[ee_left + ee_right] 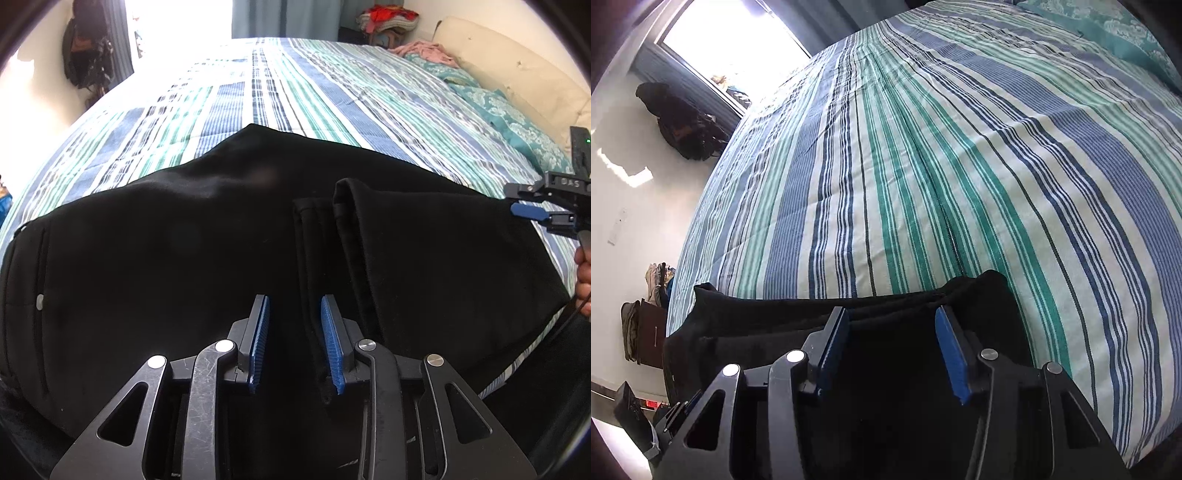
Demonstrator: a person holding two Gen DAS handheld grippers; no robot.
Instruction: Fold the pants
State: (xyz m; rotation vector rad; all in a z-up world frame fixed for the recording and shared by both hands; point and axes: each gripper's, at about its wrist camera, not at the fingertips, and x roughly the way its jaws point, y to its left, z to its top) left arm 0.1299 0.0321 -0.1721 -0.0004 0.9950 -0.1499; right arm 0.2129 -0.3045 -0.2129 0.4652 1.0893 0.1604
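Black pants (147,240) lie folded on the striped bedspread (258,99), with the leg cuffs (332,206) laid over the upper part. My left gripper (295,302) is open just above the pants, its blue pads either side of a leg edge. My right gripper (892,317) is open over the right end of the pants (757,314); it also shows in the left wrist view (528,212) at the pants' right edge.
The striped bedspread (923,166) stretches far ahead. A teal pillow (509,110) and pink cloth (424,50) lie near the cream headboard (517,66). Bags (687,129) hang on the wall by the bright window (738,40).
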